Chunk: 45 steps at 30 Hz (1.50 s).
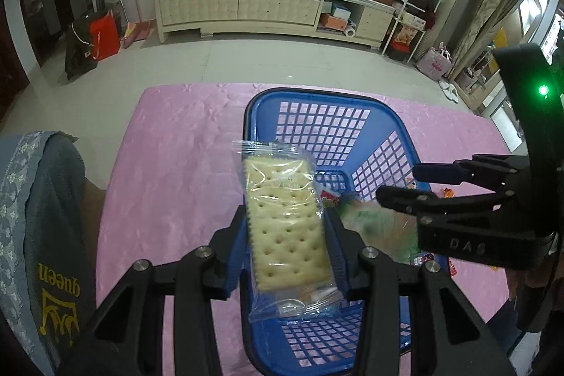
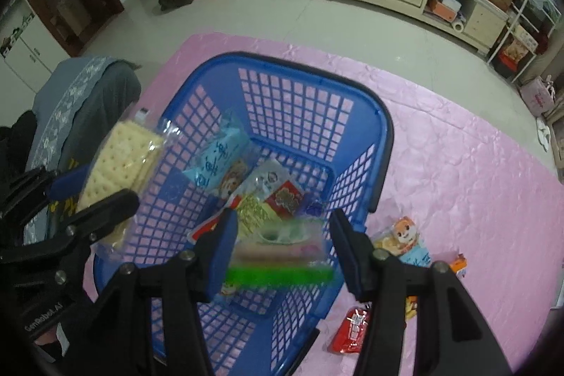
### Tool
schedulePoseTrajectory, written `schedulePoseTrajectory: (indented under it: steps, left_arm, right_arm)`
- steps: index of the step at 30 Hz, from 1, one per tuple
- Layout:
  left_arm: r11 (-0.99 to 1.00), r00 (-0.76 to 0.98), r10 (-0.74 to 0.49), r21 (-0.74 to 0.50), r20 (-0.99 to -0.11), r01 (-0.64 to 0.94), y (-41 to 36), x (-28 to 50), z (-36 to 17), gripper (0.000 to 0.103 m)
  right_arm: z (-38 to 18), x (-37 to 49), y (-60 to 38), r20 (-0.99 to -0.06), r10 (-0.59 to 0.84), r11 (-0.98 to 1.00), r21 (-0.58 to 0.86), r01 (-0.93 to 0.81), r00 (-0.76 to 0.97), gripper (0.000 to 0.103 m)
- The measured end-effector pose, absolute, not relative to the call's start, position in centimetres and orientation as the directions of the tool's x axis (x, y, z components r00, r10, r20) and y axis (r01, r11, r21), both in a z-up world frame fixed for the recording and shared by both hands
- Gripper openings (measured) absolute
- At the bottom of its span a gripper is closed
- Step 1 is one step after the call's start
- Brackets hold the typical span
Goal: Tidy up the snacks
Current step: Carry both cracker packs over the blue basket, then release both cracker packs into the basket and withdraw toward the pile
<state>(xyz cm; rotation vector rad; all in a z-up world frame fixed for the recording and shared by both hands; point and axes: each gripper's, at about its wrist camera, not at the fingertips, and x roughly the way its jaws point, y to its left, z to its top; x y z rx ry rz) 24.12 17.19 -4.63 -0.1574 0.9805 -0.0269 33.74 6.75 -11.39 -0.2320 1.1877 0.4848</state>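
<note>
1. The left gripper [image 1: 287, 231] has its jaws clamped on the long edges of a cracker packet [image 1: 287, 221] — held above the blue basket [image 1: 262, 115].
2. The right gripper [image 2: 283, 252] has its jaws apart, a blurred green-edged snack pack [image 2: 282, 258] between them over the basket; whether the pads press it I cannot tell.
3. The crackers look light, stiff and brittle in slippery film — grip the flat sides gently, never the crimped ends.
4. More snacks, such as a red packet [image 2: 352, 332], lie on the pink cloth [image 2: 458, 185] beside the basket.
</note>
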Motion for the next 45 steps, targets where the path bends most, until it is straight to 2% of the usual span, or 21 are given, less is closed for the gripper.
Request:
schedulePoseTrajectory:
  steps: [1,2,4,11,16,32,33,34,36,45]
  left_arm:
    - [0.988,0.556,-0.094,-0.146,-0.826,-0.050,17.1,24.1,-4.6,0.039]
    - [0.988,0.554,-0.094,-0.146,-0.827,-0.050,17.1,24.1,-4.7,0.039]
    - [0.988,0.555,-0.094,-0.144,-0.827,-0.048,16.9,24.0,-4.6,0.039]
    - [0.988,0.546,-0.117,-0.152,-0.830,-0.019,15.8,24.6,-4.7,0.039]
    - [0.988,0.534,-0.134,-0.156,-0.834,0.004,14.3,25.3,-5.3,0.039]
    - [0.983,0.471,-0.182,-0.172,-0.863,0.064,11.1,28.9,-8.9,0.040]
    - [0.985,0.472,-0.173,-0.164,-0.864,0.060,11.1,29.0,-8.9,0.044]
    - [0.986,0.472,-0.165,-0.156,-0.866,0.058,11.2,29.1,-8.9,0.054]
    - [0.987,0.479,-0.159,-0.150,-0.863,0.058,11.3,29.0,-8.9,0.060]
    - [0.988,0.523,-0.157,-0.131,-0.838,0.086,10.8,26.4,-6.3,0.067]
  right_arm:
    - [-11.3,33.7,6.6,-0.927,0.240,0.877,0.080,-0.474,0.288,0.064]
    - [-11.2,33.7,6.4,-0.926,0.241,0.878,0.081,-0.471,0.289,0.075]
    - [-10.8,33.5,5.9,-0.919,0.240,0.885,0.074,-0.460,0.314,0.085]
    - [-10.0,33.2,3.4,-0.899,0.239,0.903,0.066,-0.424,0.367,0.101]
    - [-10.5,33.1,1.7,-0.897,0.199,0.916,0.028,-0.400,0.394,0.103]
    - [-12.9,34.7,-1.9,-0.907,0.204,0.934,0.067,-0.351,0.369,0.103]
    - [-12.9,34.8,-2.1,-0.906,0.203,0.935,0.067,-0.348,0.371,0.103]
    - [-12.9,34.7,-2.2,-0.905,0.202,0.936,0.066,-0.345,0.375,0.103]
    - [-12.9,34.7,-2.5,-0.904,0.196,0.939,0.061,-0.338,0.381,0.103]
    - [-11.4,33.7,-4.4,-0.898,0.210,0.943,0.082,-0.322,0.388,0.103]
